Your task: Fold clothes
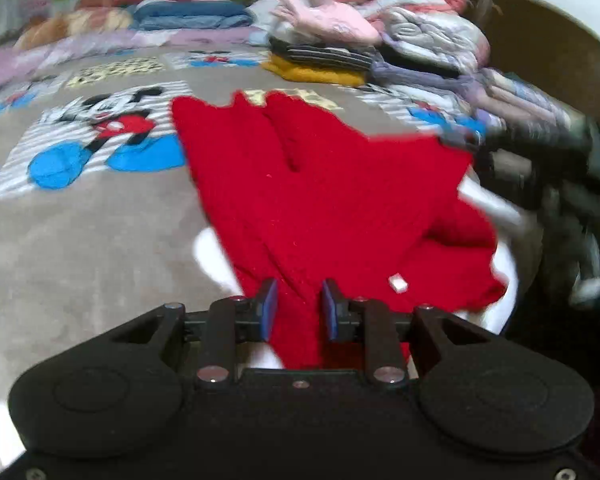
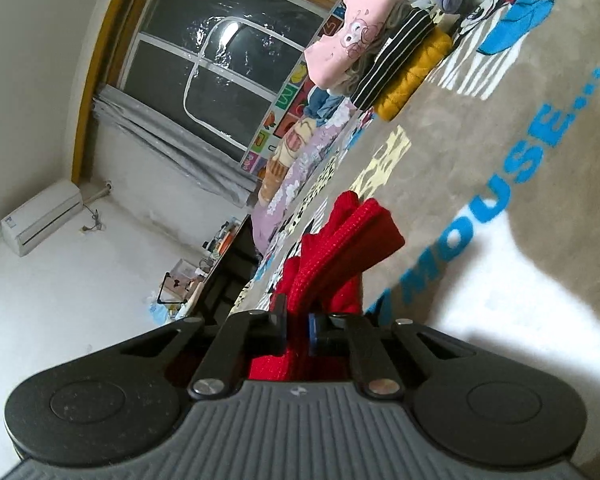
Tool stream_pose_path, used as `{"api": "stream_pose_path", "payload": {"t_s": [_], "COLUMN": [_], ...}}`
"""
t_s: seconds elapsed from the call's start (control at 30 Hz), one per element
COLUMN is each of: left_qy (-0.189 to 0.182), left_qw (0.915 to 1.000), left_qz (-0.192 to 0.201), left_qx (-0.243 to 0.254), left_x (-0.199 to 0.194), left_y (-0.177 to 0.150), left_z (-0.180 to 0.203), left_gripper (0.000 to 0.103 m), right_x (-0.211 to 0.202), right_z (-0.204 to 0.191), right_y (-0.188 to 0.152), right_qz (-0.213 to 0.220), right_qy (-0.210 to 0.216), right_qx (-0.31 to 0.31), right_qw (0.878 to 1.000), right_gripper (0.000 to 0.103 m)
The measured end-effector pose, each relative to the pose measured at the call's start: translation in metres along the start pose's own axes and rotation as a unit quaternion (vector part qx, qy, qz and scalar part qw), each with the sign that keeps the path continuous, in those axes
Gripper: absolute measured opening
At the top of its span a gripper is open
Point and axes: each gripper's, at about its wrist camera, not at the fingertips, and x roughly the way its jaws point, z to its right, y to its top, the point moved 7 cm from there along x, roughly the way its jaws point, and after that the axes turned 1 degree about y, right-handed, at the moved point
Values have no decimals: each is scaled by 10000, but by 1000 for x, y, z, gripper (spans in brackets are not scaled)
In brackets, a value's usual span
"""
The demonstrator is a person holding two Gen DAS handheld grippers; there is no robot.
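The red knitted garment (image 1: pixel 320 200) lies spread on a grey blanket (image 1: pixel 100 232) printed with a cartoon mouse, and both grippers have hold of it. In the left wrist view the garment fans out from the near edge of the blanket toward its middle, with two pointed ends reaching farthest away and a small white tag (image 1: pixel 398 283) showing on the near right part.

The left gripper (image 1: pixel 297 310) has its jaws drawn in close, with a narrow band of red fabric running between the blue pads (image 1: pixel 269 308) and back under the gripper body. The pads press the cloth from both sides.

The right gripper (image 2: pixel 298 330) is turned on its side, so the blanket runs up the right of its view. Its jaws are almost fully closed on a bunched, ribbed fold of the same red garment, which stands out past the fingertips in thick layers and is lifted a little off the blanket.

Along the far edge of the blanket sits a pile of folded clothes (image 1: pixel 340 40): a pink top (image 2: pixel 340 36) with a cartoon print, a black piece with thin white stripes (image 2: pixel 396 56) and a mustard yellow piece (image 2: pixel 416 76) stacked together. More loose clothing is heaped toward the far right corner in the left wrist view, partly blurred.

In the right wrist view a dark window (image 2: pixel 220 64) with a grey curtain (image 2: pixel 168 140) and a white air conditioner (image 2: pixel 40 216) are seen on the walls beyond the bed.
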Motion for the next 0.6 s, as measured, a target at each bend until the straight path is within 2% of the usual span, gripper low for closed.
{"api": "stream_pose_path", "payload": {"t_s": [0.07,0.17,0.43,0.53,0.6], "left_qy": [-165,-173,269,92,-204], "left_qw": [9996,9978,9893,9871,9875], "left_qz": [155,519,967,1213,1276], "left_qx": [-176,-362,-1059,-1041,-902], "left_x": [-8,-17,-18,-22,-22], "left_y": [8,17,27,33,33], "left_z": [-6,-16,-53,-49,-37], "left_gripper": [22,22,22,22,22], "right_x": [1,2,4,3,3], "right_z": [-2,-5,-7,-14,-16], "right_y": [1,2,4,5,6], "right_qz": [2,-14,-22,-36,-35], "right_qy": [4,36,74,132,124], "right_qx": [-42,-127,-227,-367,-410], "right_qw": [10000,9999,9997,9992,9991], "right_gripper": [11,11,11,11,11]}}
